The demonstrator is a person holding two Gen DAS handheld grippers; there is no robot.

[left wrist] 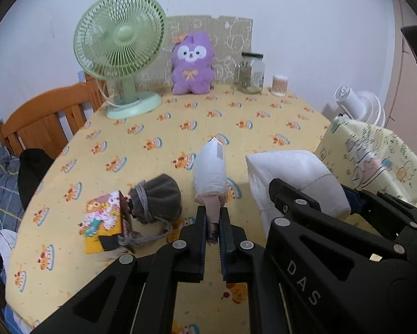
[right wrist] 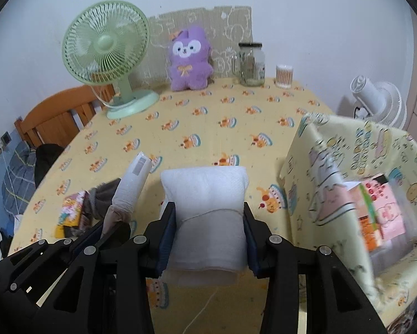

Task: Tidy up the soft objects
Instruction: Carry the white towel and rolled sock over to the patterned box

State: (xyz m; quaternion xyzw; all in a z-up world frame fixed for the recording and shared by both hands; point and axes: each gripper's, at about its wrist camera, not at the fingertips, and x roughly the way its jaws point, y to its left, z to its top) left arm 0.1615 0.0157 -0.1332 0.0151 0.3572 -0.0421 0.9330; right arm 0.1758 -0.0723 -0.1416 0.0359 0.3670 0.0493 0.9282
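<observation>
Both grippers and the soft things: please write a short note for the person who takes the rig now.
Left gripper: shut on the end of a white packet.
Right gripper: shut on a folded white cloth.
On the table: grey pouch beside a small picture box.
Fabric bin on the right already holds a pink pack.
Left: the packet, cloth and pouch probably go into the bin.

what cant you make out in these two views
- Right wrist view: the fabric bin is motion-blurred, so the print on the pink pack inside is unreadable.
- Left wrist view: the right tongs cover the white pillow's near end.
- Both views: jar contents too small.
</observation>
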